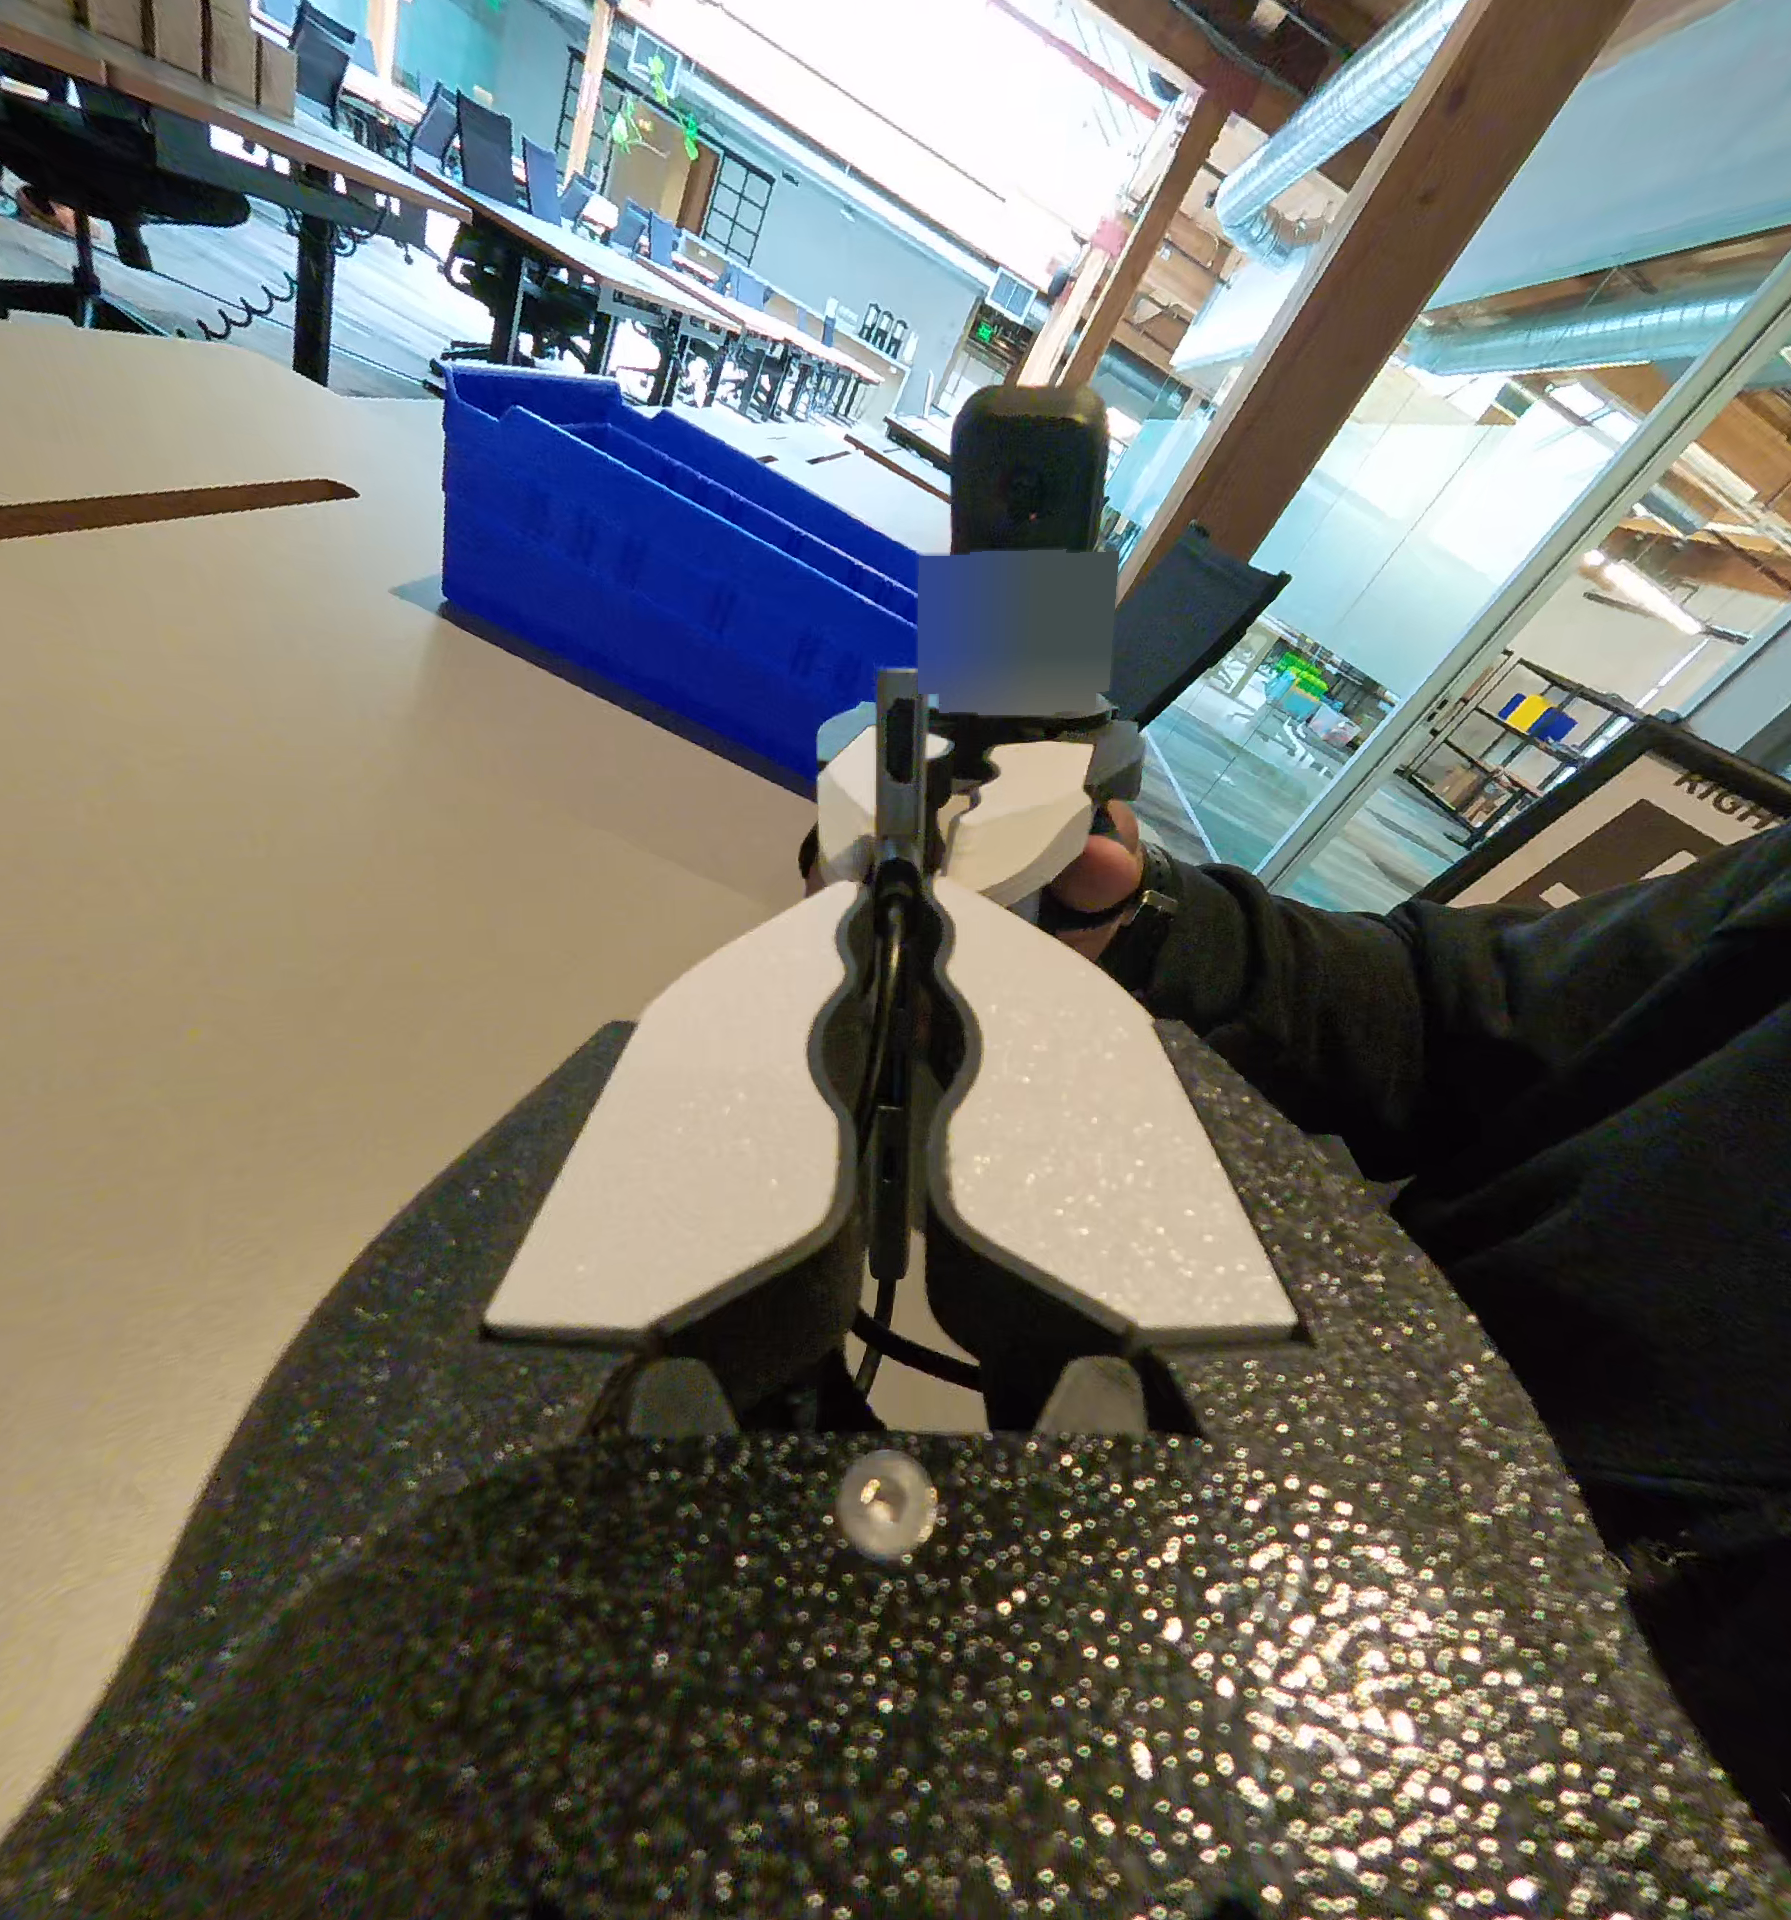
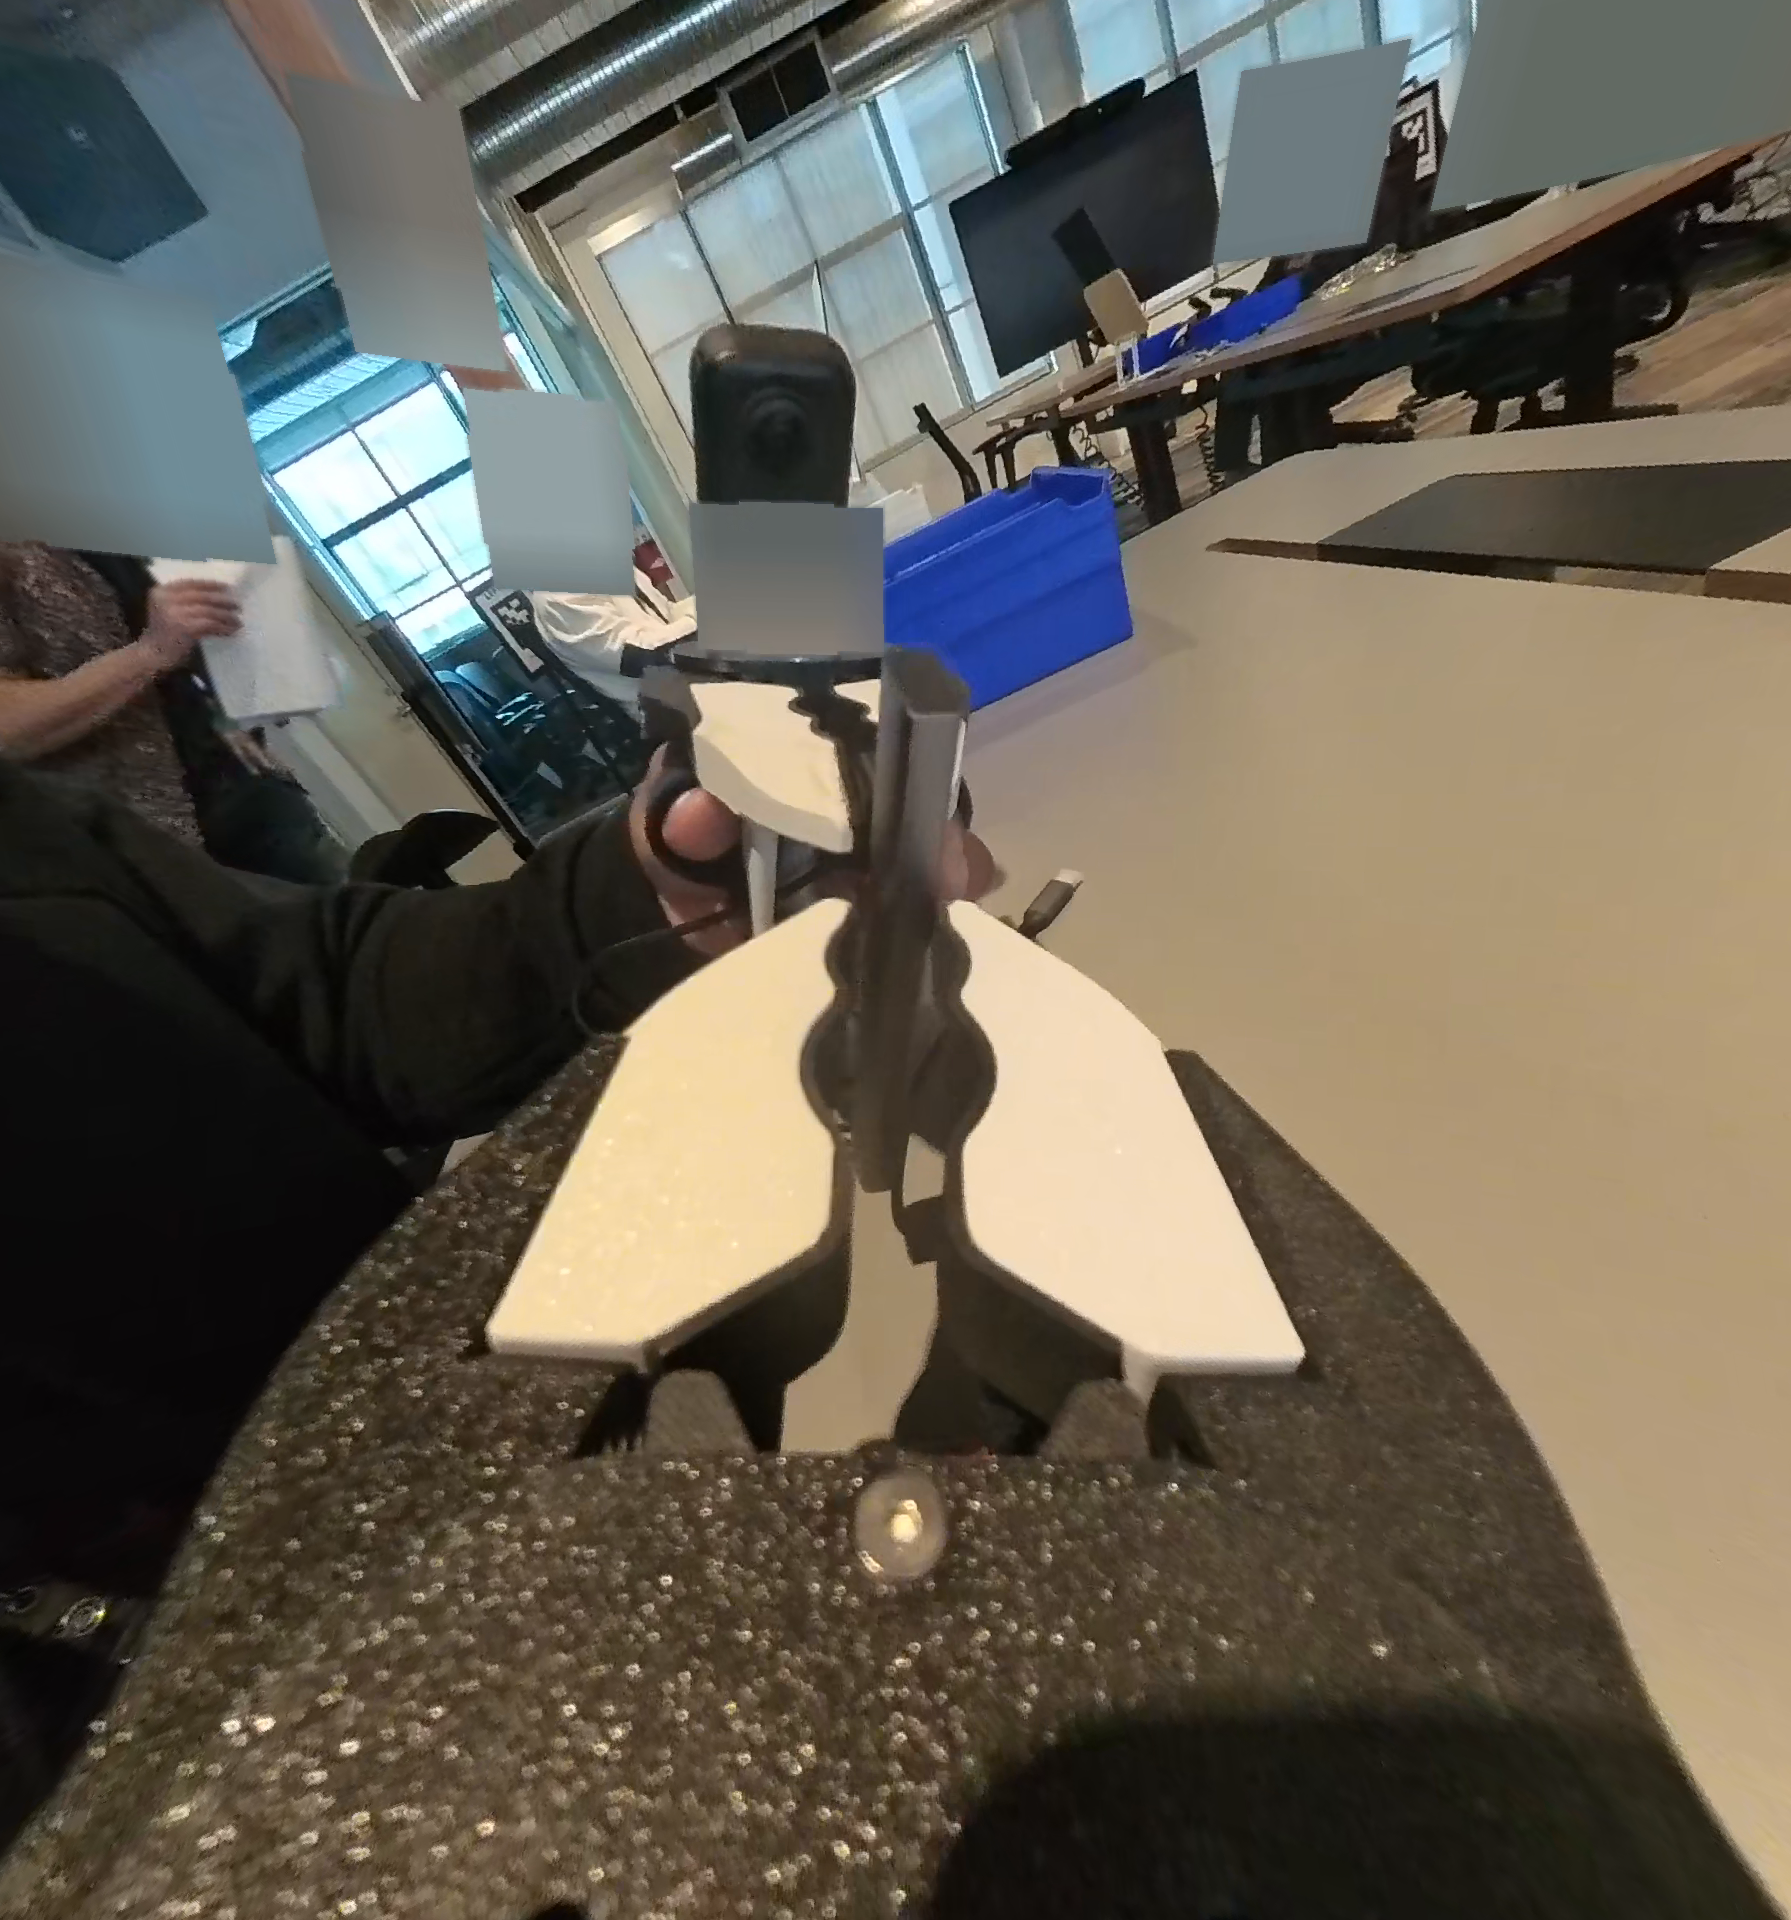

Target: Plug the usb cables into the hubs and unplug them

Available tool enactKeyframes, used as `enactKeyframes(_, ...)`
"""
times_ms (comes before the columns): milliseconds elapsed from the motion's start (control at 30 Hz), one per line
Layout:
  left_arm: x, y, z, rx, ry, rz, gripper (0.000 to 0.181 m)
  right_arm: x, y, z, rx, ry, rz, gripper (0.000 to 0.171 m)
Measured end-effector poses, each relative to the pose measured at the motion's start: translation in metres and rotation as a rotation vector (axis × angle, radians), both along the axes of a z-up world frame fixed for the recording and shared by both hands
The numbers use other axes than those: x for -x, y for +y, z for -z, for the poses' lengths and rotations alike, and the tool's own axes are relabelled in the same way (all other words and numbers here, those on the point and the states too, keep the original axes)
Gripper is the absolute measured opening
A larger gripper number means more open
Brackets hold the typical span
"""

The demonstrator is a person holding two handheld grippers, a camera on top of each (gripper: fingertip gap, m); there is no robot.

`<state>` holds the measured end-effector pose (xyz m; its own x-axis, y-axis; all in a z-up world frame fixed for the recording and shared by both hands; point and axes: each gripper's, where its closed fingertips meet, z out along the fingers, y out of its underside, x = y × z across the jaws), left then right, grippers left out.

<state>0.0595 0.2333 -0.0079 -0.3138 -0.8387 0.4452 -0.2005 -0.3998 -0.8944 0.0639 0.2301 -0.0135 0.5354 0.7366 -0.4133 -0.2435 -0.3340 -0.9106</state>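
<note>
Left gripper (image 1: 896, 914): white fingers closed together on a thin black cable (image 1: 893, 971), which runs down the narrow gap between them toward 6 o'clock in the left wrist view.
Hub seen from the left (image 1: 899, 758): slim grey bar standing at 12 o'clock just past the left fingertips, narrow edge toward the camera, with the cable's plug end meeting its lower end.
Right gripper (image 2: 896, 925): white fingers clamped on the grey hub (image 2: 917, 790), which rises from between them toward 12 o'clock in the right wrist view and leans slightly to 1 o'clock.
Facing tools: each wrist view shows the other gripper straight ahead, tips almost meeting at the hub, each topped by a black camera and held in a hand with a dark sleeve (image 2: 693, 821).
Loose connector (image 2: 1057, 896): small grey plug on a dark lead, lying on the table at 2 o'clock from the right fingertips, apart from the hub.
Table (image 2: 1442, 935): pale beige top below both tools.
Blue bin (image 1: 652, 561): on the table at 10 o'clock beyond the left gripper, well apart from the hub.
Whether the plug is fully seated: cannot tell.
</note>
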Motion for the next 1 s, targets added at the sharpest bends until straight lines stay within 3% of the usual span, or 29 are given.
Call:
enactKeyframes(233, 0.002, -0.008, 0.006, -0.047, 0.052, 0.044, 0.006, 0.004, -0.004, 0.004, 0.011, -0.032, -0.039, 0.011)
enactKeyframes(700, 0.021, -0.021, 0.03, -0.324, 0.29, 0.145, 0.007, 0.025, -0.018, 0.034, 0.085, -0.292, -0.163, 0.01)
enactKeyframes(1000, 0.019, -0.017, 0.03, -0.355, 0.277, 0.12, 0.007, 0.025, -0.014, 0.034, 0.064, -0.325, -0.12, 0.011)
